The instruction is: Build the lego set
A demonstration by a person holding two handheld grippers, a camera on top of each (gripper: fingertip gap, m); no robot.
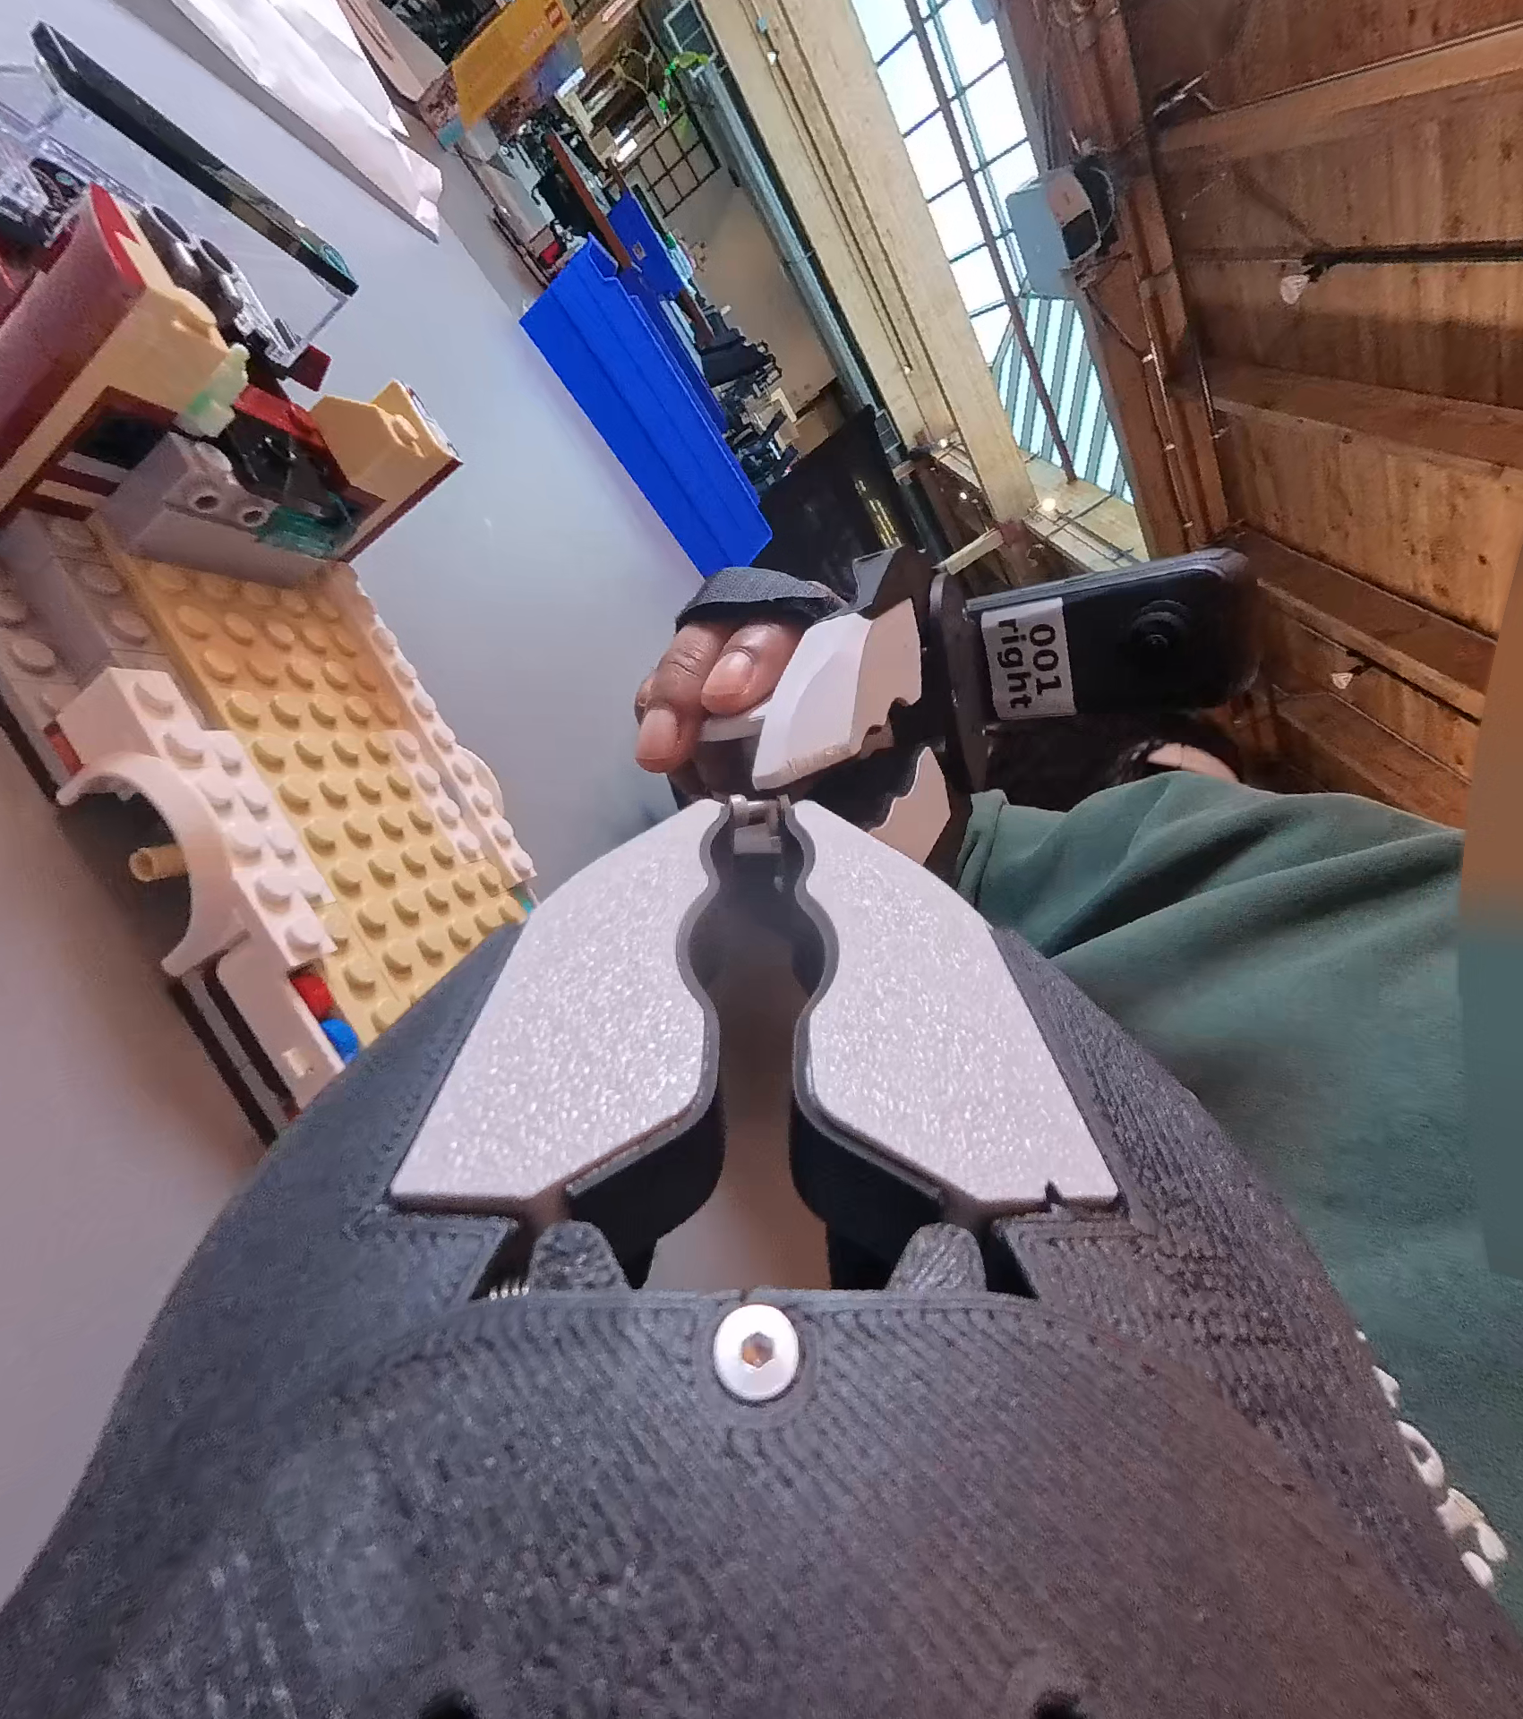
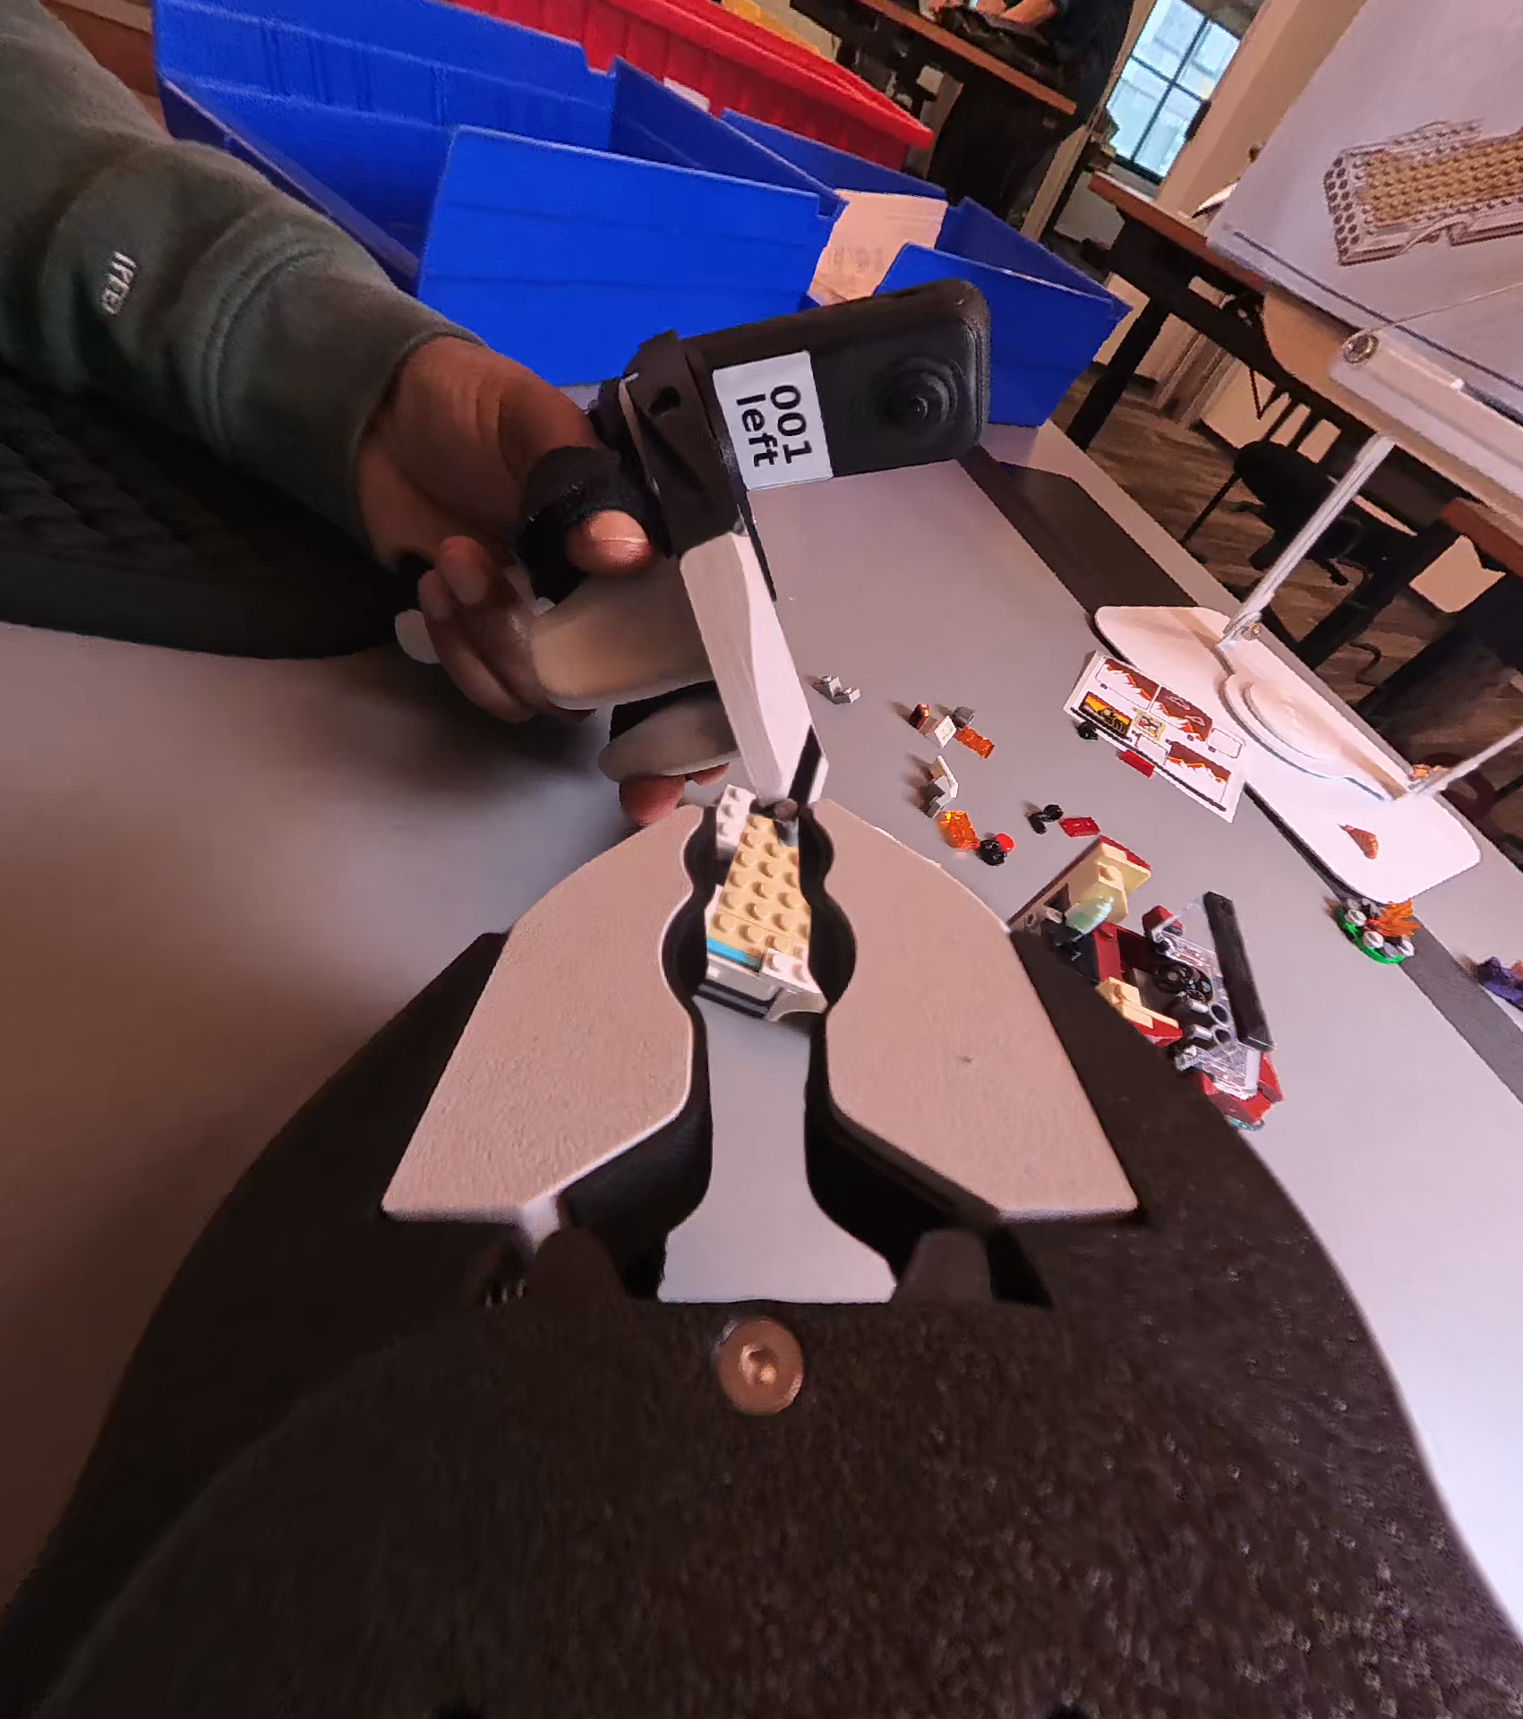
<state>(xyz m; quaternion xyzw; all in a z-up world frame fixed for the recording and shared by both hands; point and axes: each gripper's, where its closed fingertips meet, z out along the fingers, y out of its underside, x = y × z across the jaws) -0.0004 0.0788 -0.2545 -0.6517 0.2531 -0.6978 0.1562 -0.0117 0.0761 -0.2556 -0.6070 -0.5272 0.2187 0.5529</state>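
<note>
- Left claw is pinching a small grey hinge-like piece at its tips; the fingers are drawn nearly together around it.
- Right claw is standing with its tips close together; whether they are gripping anything I cannot tell, since the left claw's tips are meeting it at the same spot.
- A dark stud-like bit is sitting right where the two claws meet, above the far end of the tan plate.
- The lego build, a tan studded plate with white bricks and a white arch along its edge, is lying on the grey desk just beside the left claw; in the right wrist view part of it is showing through the gap between the right fingers.
- A dark red and tan section is rising at the far end of the build.
- Loose small pieces, orange, grey, black and red, are lying scattered on the desk beyond the claws, apart from the build.
- A sticker sheet is lying flat near a white stand base.
- Blue bins are standing at the desk's far edge.
- A hand in a green sleeve is holding the left gripper's handle.
</note>
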